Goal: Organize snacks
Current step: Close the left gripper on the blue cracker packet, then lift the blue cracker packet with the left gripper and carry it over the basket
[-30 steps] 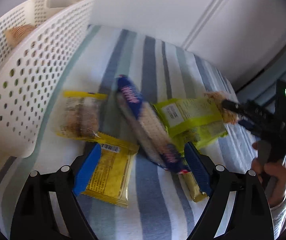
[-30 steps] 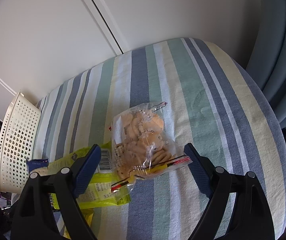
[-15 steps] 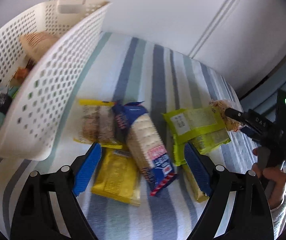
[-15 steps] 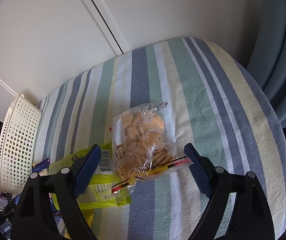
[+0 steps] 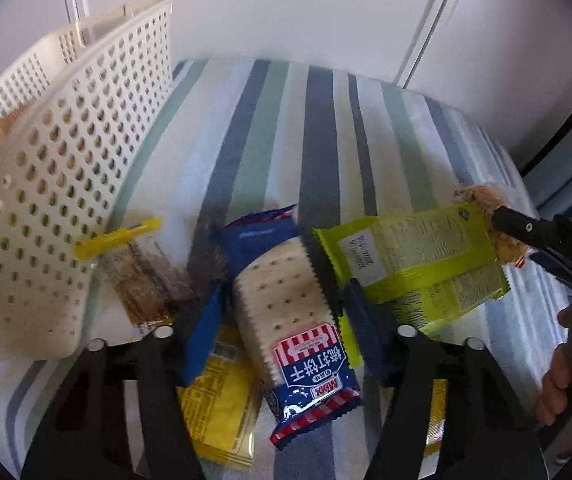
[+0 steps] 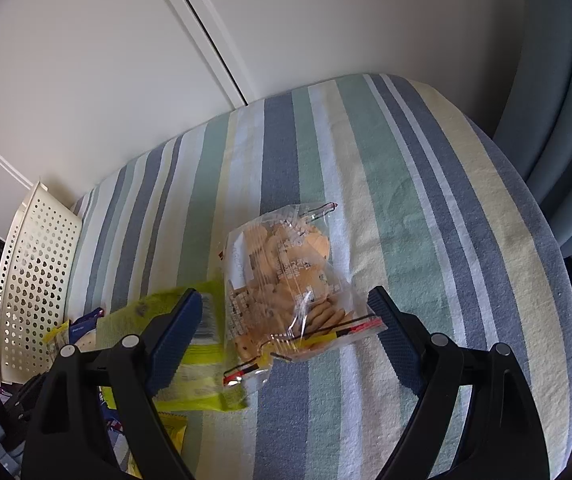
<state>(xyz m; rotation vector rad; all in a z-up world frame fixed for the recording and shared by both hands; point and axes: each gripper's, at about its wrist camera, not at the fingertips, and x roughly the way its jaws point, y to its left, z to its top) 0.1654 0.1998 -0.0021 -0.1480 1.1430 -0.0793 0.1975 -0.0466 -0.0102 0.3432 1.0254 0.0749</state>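
The striped cloth covers the whole surface under me, bands of blue, green, cream and white; at its left edge stands the white perforated basket, with something pale showing through its holes, too dim to name; beside it the snacks lie in a loose heap on the cloth. My left gripper has its blue pads closed in against the sides of the blue cracker packet, which points lengthwise away from me, its red-and-white end nearest; whether it is lifted off the cloth I cannot tell. Right of it lies the lime-green packet; left of it, near the basket wall, the clear bar wrapper with a yellow end; under the crackers, a flat yellow packet. My right gripper is spread wide around the clear bag of small cookies, neither pad visibly touching it; the bag's left edge overlaps the green packet.
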